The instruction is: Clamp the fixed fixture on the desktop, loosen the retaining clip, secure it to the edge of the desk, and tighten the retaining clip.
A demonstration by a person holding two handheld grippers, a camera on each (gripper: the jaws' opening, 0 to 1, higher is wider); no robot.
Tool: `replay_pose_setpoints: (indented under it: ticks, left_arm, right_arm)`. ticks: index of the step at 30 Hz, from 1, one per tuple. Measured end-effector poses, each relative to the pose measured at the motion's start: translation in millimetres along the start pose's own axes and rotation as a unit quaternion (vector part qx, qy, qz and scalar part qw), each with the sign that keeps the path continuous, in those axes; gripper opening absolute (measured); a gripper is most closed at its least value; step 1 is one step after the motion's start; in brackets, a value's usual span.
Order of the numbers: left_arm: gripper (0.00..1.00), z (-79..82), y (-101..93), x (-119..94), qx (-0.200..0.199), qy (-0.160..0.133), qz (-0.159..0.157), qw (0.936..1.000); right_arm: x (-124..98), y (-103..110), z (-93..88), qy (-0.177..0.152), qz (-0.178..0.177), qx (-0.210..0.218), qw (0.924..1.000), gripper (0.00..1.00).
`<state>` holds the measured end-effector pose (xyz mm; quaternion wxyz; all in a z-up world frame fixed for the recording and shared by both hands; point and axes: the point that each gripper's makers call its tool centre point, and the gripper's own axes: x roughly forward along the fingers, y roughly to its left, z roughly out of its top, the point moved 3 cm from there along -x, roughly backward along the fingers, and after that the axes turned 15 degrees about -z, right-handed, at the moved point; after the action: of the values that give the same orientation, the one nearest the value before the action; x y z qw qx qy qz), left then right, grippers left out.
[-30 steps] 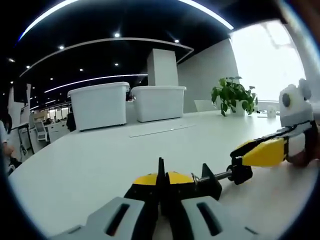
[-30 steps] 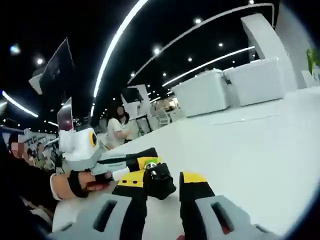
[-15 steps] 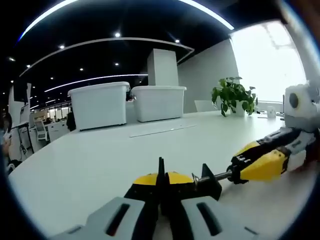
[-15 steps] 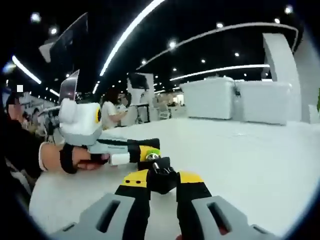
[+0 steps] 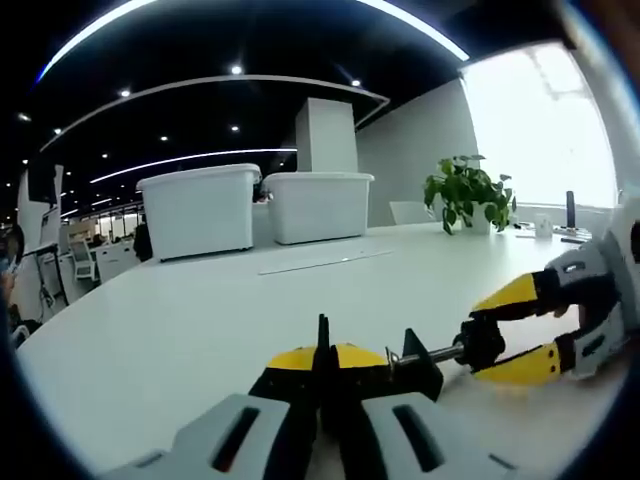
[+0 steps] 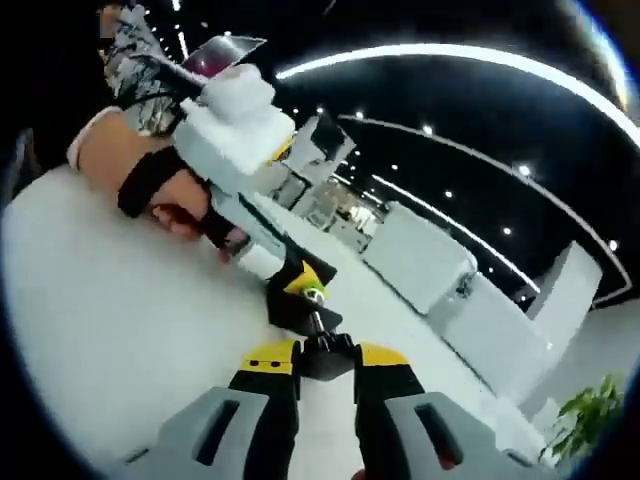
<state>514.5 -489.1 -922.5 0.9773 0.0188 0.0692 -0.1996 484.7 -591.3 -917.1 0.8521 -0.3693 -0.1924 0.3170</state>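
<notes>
White desktop (image 5: 200,320) stretching away under a dark ceiling with curved light strips; open office beyond. Near the desktop's middle, a black clamp fixture (image 5: 405,365) with a threaded rod running to its black knob (image 5: 482,342). Left gripper (image 5: 322,385) closed tight on the fixture's flat body, yellow tips pressed together around it. Right gripper (image 5: 520,330) reaching in along the rod, yellow tips straddling the knob (image 6: 325,350) and pinching it from both sides.

Compared with half a second ago: right gripper rolled over, one tip now above the knob and one below; right gripper view swung hard, the desktop tilted across it. Fixture unmoved in the left gripper's hold.

Beyond the fixture, two white storage bins (image 5: 200,212) side by side, a potted plant (image 5: 466,190) toward the bright window. Behind the fixture in the right gripper view, a hand (image 6: 150,185) with a black strap holding the left gripper.
</notes>
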Motion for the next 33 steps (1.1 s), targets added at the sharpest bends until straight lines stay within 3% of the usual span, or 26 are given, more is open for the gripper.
replay_pose_setpoints:
  ticks: [2, 6, 8, 10, 13, 14, 17, 18, 22, 23, 24, 26, 29, 32, 33]
  left_arm:
    - [0.04, -0.7, 0.8, -0.2, -0.003, 0.001, 0.001, 1.0]
    - [0.04, -0.9, 0.4, -0.5, -0.003, 0.002, 0.001, 1.0]
    - [0.04, -0.8, 0.5, -0.3, -0.002, 0.002, 0.001, 1.0]
    - [0.04, -1.1, 0.6, -0.2, -0.003, 0.003, 0.001, 1.0]
    - [0.04, -0.9, 0.7, -0.2, -0.004, 0.002, 0.001, 1.0]
    - [0.04, -0.8, 0.9, -0.3, -0.005, 0.002, 0.001, 1.0]
    - [0.04, -0.7, 0.8, -0.5, -0.004, 0.002, 0.001, 1.0]
    - [0.04, -0.6, 0.7, -0.6, -0.004, 0.002, 0.001, 1.0]
    - [0.04, -0.3, 0.6, -0.4, -0.006, 0.002, 0.0, 1.0]
    - [0.04, -0.2, 0.5, -0.3, -0.006, 0.002, 0.0, 1.0]
    - [0.04, 0.0, 0.4, -0.2, -0.006, 0.002, -0.001, 1.0]
    - [0.04, 0.1, 0.2, 0.1, -0.006, 0.002, -0.001, 1.0]
    - [0.04, 0.2, 0.0, 0.8, -0.006, 0.001, -0.001, 1.0]
    - [0.04, 0.4, 0.1, 1.6, -0.006, 0.002, -0.001, 1.0]
    - [0.04, 0.5, 0.0, 1.7, -0.005, 0.002, -0.001, 1.0]
  right_arm:
    - [-1.6, 0.7, 5.3, -0.009, -0.008, -0.031, 0.9994, 0.19]
    - [0.6, 0.6, 0.8, 0.004, -0.003, 0.002, 1.0, 0.19]
    - [-1.3, -0.6, 3.9, 0.014, 0.015, 0.068, 0.9975, 0.23]
    - [-2.2, -4.0, 5.9, 0.029, 0.028, 0.154, 0.9873, 0.26]
    - [-0.8, -12.2, 6.9, 0.042, 0.026, 0.213, 0.9757, 0.28]
    - [0.0, -14.8, 6.7, 0.051, 0.024, 0.248, 0.9671, 0.29]
    - [12.2, -21.6, -6.0, 0.086, 0.037, 0.375, 0.9222, 0.31]
    - [13.0, -21.8, -14.4, 0.114, 0.042, 0.413, 0.9027, 0.3]
    - [20.3, -22.5, -31.7, 0.146, 0.046, 0.498, 0.8535, 0.29]
    - [20.0, -23.7, -34.3, 0.154, 0.042, 0.511, 0.8448, 0.29]
    - [20.7, -24.8, -35.1, 0.152, 0.044, 0.513, 0.8438, 0.28]
    - [21.8, -22.5, -36.8, 0.164, 0.05, 0.537, 0.8259, 0.27]
    - [20.7, -18.9, -32.3, 0.171, 0.067, 0.56, 0.8078, 0.2]
    - [20.4, -19.9, -33.0, 0.176, 0.061, 0.558, 0.8089, 0.2]
    - [19.7, -19.9, -31.7, 0.171, 0.059, 0.549, 0.816, 0.19]
